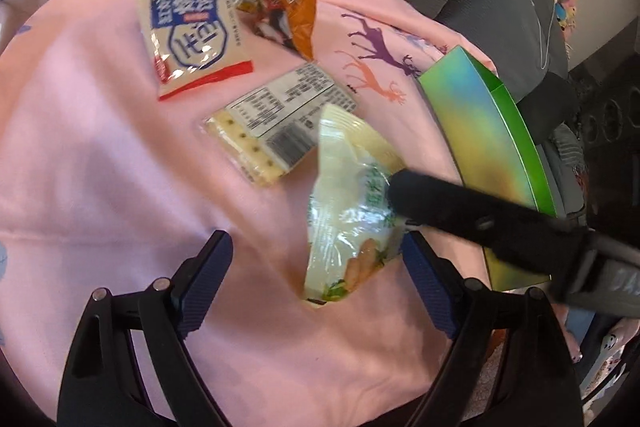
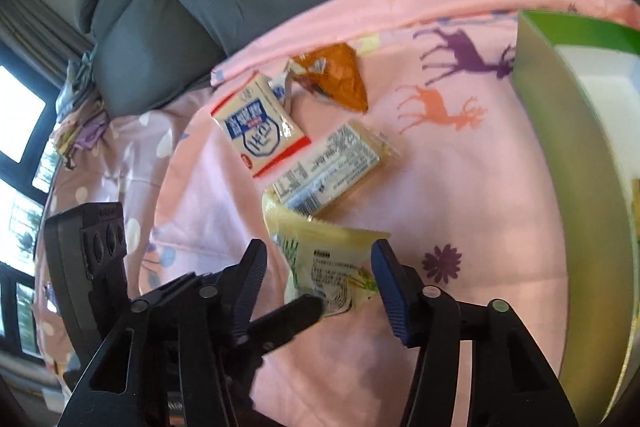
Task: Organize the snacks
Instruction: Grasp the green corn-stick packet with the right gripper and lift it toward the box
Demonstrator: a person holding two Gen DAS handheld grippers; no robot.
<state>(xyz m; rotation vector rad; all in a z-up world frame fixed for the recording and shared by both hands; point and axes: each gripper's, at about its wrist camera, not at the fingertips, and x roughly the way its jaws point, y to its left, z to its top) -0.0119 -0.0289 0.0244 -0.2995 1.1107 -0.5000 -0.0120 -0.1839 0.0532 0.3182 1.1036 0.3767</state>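
I see the pale yellow-green plastic snack packet lying on the pink bed sheet, near the green box. It sits lengthwise between my right claw pads, half-open and untouching; the left claw is open, empty.

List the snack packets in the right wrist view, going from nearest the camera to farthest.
Yellow-green packet → cracker pack with its label up → red, white and blue packet → orange packet.

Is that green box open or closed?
Open. The green box has no lid on top, and the right wrist view looks straight into its white inside. How full it is, cannot tell.
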